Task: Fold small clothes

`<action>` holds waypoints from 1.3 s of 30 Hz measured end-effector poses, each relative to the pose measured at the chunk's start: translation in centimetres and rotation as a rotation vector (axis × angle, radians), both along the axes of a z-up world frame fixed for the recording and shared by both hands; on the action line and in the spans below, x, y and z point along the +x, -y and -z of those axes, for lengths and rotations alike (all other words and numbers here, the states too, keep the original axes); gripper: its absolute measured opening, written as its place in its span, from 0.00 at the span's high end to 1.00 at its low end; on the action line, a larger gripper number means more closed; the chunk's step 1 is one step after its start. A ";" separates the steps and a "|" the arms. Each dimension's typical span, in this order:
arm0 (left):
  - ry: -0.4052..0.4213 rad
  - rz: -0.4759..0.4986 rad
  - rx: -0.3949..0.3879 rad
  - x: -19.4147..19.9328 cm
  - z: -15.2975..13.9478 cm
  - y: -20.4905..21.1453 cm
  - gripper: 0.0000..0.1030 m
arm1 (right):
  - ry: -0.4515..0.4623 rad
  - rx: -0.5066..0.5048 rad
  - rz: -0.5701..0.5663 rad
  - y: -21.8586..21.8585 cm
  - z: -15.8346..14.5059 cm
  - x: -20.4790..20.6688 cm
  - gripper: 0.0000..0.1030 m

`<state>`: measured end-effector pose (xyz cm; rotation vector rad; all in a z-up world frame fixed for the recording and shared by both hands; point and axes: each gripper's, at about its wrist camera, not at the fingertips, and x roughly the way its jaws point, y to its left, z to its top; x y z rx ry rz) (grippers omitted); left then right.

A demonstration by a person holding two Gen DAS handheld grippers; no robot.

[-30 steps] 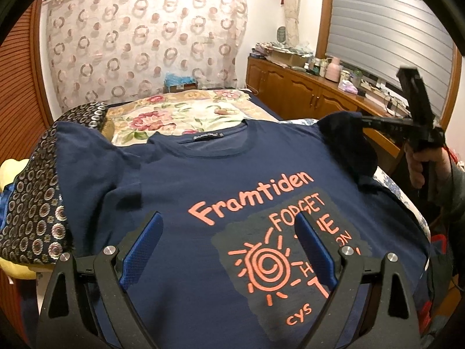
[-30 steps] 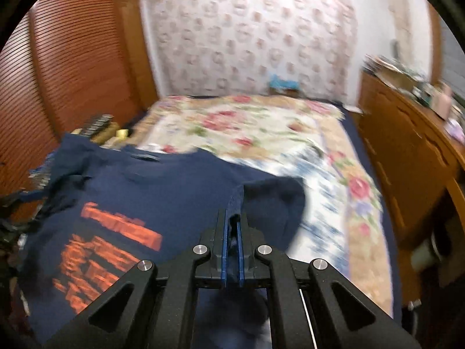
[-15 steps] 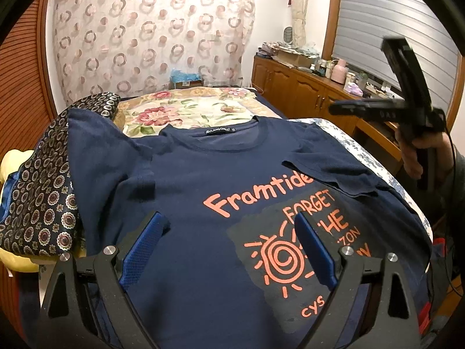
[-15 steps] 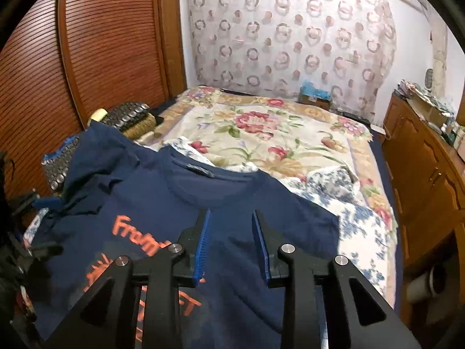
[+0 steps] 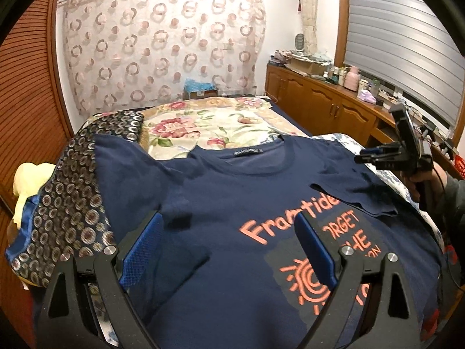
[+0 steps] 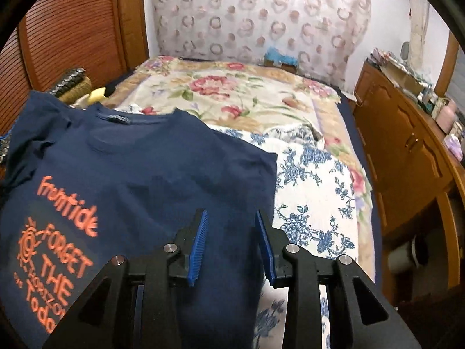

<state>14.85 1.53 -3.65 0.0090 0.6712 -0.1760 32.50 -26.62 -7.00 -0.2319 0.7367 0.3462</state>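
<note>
A navy T-shirt (image 5: 232, 203) with orange print lies face up on the bed, collar away from me. Its right sleeve (image 5: 354, 197) is folded in over the chest; the left sleeve lies spread out to the left. My left gripper (image 5: 229, 229) is open and empty, hovering above the shirt's left chest. My right gripper (image 6: 231, 224) is open and empty above the shirt's (image 6: 145, 180) right side; it also shows in the left wrist view (image 5: 377, 157), held in a hand.
A dark circle-patterned cloth (image 5: 69, 203) and a yellow item (image 5: 26, 186) lie at the shirt's left. A floral bedspread (image 6: 238, 93) covers the bed beyond. A wooden cabinet (image 6: 407, 151) with clutter runs along the right. A wooden slatted wall (image 6: 72, 29) stands on the left.
My right gripper opened and let go of the right sleeve, which now lies folded over the chest, then drew back toward the shirt's right edge. My left gripper stayed open and shifted slightly left.
</note>
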 end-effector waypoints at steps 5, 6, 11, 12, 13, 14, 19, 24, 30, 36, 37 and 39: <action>0.010 -0.034 0.006 1.0 -0.4 -2.1 0.14 | -0.020 -0.019 0.019 -0.2 0.5 2.5 0.66; 0.010 -0.041 0.000 1.3 -0.5 -2.6 0.17 | -0.021 -0.019 0.023 -0.3 0.5 2.9 0.66; 0.010 -0.079 -0.010 2.5 -1.0 -5.2 0.28 | -0.018 0.006 0.007 -0.5 0.6 4.0 0.66; 0.008 -0.089 -0.010 2.8 -1.1 -5.8 0.28 | -0.013 0.011 0.003 -0.6 0.8 4.1 0.65; 0.003 -0.097 -0.010 3.2 -1.1 -6.4 0.29 | -0.007 0.014 -0.002 -0.6 0.9 4.1 0.65; -0.004 -0.107 -0.011 3.5 -1.0 -7.0 0.32 | -0.002 0.020 -0.005 -0.5 1.1 4.1 0.65; -0.033 -0.140 -0.016 5.2 -0.9 -9.2 0.37 | -0.006 0.054 -0.006 0.1 1.5 4.0 0.62; -0.063 -0.144 -0.024 7.1 -0.7 -10.4 0.46 | -0.005 0.049 -0.002 -0.1 1.6 4.0 0.62; -0.101 -0.147 -0.049 9.6 -0.1 -11.0 0.50 | -0.003 0.048 0.002 -0.1 1.6 4.0 0.60; -0.122 -0.141 -0.038 11.1 0.1 -10.8 0.66 | 0.002 0.042 0.018 0.0 1.6 4.0 0.53; -0.123 -0.138 -0.035 11.1 0.0 -10.7 0.70 | 0.004 0.042 0.022 0.0 1.6 4.1 0.51; -0.118 -0.124 -0.043 11.1 -0.2 -10.4 0.86 | -0.002 0.053 0.024 0.3 1.5 4.3 0.48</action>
